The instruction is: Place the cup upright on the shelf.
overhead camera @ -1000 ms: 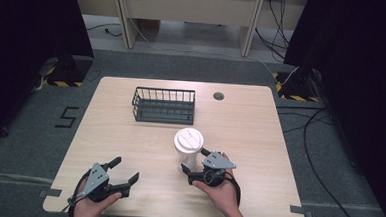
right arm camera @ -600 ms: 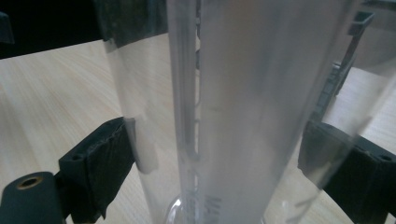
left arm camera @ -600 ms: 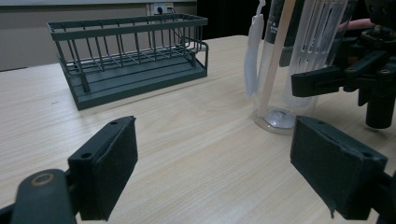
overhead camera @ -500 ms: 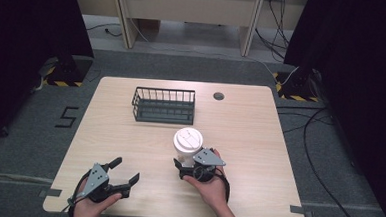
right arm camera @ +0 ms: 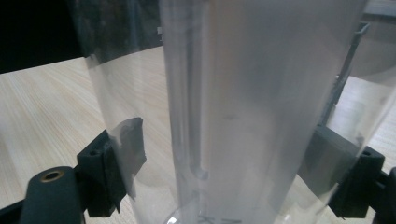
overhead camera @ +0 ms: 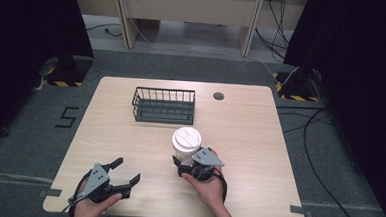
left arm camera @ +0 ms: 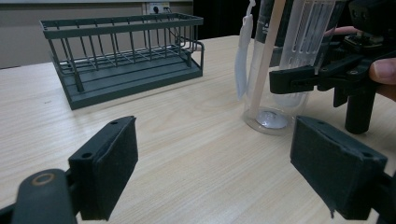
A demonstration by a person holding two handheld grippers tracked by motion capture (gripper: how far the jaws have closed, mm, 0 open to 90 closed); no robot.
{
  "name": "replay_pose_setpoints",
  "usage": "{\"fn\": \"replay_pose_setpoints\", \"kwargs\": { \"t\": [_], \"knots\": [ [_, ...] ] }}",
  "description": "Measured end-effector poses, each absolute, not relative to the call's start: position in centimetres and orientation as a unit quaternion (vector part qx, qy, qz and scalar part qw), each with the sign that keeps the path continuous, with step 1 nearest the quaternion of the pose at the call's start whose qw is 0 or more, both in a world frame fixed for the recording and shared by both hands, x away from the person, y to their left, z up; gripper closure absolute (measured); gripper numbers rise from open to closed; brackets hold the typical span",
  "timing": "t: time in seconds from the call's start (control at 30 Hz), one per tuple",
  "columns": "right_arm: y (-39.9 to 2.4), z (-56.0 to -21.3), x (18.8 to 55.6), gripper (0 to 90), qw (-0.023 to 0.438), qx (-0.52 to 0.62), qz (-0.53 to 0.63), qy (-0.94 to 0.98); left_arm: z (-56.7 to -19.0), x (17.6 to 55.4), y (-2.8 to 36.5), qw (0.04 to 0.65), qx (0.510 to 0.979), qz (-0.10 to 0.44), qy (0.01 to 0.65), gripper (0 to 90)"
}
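**Thin Cup, Gentle Grip**

Since the clear plastic cup (overhead camera: 185, 144) near the table's (overhead camera: 249, 141) middle looks empty, light and easily crushed (slick too), my right gripper (overhead camera: 190, 164) brackets its lower wall, jaws apart; my left gripper (overhead camera: 122, 172) waits open, near the front edge.

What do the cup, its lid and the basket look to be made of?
The cup: clear glossy plastic, it seems; the table shows through its wall. Its lid: white, matte-looking, probably plastic. The basket: dark grey-green wire, likely coated metal, given its thin rigid bars and dull, even finish.
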State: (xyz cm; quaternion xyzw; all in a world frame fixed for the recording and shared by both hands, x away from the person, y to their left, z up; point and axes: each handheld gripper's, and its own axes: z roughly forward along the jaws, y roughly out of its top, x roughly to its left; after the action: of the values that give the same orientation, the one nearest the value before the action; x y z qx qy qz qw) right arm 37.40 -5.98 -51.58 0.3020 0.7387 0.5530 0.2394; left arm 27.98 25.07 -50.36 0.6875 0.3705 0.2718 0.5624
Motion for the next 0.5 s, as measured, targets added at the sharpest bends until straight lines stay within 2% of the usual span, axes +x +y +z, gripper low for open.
{"fn": "replay_pose_setpoints", "kwargs": {
  "t": [0.5],
  "knots": [
    [-6.07,-50.96,37.27,18.5,0.248,0.299,0.557,0.734,-50.34,27.82,24.99,0.562,0.687,0.272,0.371,14.6]
  ]
}}
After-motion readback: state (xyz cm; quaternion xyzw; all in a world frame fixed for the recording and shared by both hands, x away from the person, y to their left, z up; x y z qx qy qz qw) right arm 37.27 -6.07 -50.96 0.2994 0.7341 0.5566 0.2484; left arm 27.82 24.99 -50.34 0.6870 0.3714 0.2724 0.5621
